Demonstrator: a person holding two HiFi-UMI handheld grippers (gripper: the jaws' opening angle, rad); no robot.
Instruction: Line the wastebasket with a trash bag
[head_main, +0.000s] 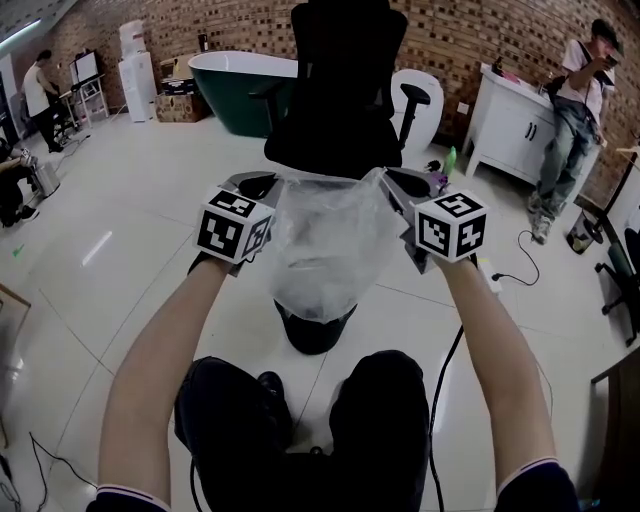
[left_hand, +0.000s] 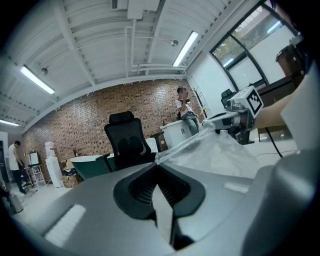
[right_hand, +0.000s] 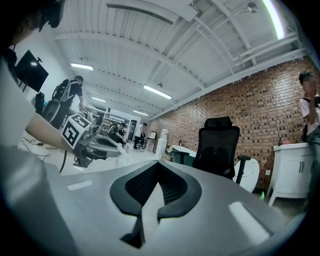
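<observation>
Trash bag (head_main: 325, 245), clear and stretched open, hangs directly above the wastebasket (head_main: 313, 332), with its bottom down at the wastebasket's rim. My left gripper (head_main: 262, 184) is clamped on the bag's mouth, up and left of the wastebasket. My right gripper (head_main: 396, 181) pinches the opposite edge, up and right. A black office chair (head_main: 340, 90) stands beyond the wastebasket.

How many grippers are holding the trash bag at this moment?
2. The left gripper pinches the trash bag at its left rim, the right gripper at its right rim, over the wastebasket.
</observation>
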